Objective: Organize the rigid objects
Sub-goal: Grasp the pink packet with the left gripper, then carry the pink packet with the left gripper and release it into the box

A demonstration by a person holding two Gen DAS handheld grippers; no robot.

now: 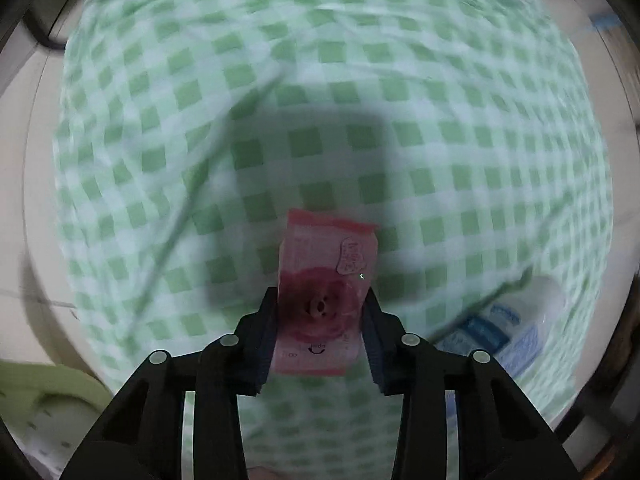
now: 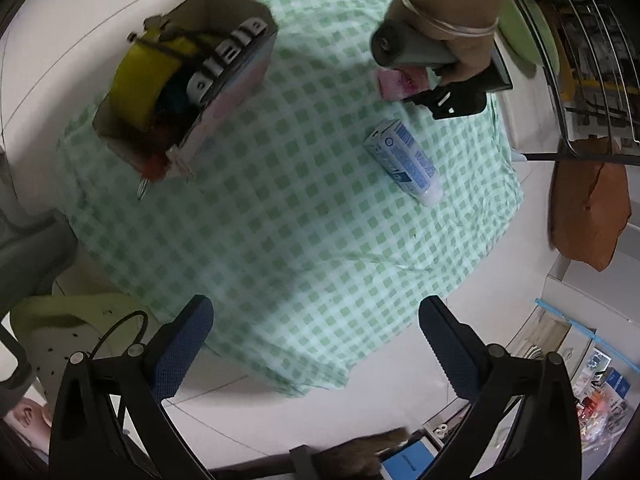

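Left gripper (image 1: 320, 312) clamped on pink packet (image 1: 326, 280).
Your right gripper (image 2: 316, 344) hangs wide open, holding nothing, above the checked cloth (image 2: 280, 200).

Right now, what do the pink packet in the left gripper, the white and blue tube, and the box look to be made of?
Pink packet: looks like thin glossy film, its top edge a flat crimped seal; blur leaves it open. Left gripper is shut on it.
White and blue tube: likely soft plastic, smooth, flat crimped end.
Box: cardboard, with raw brown edges and a printed outer face.
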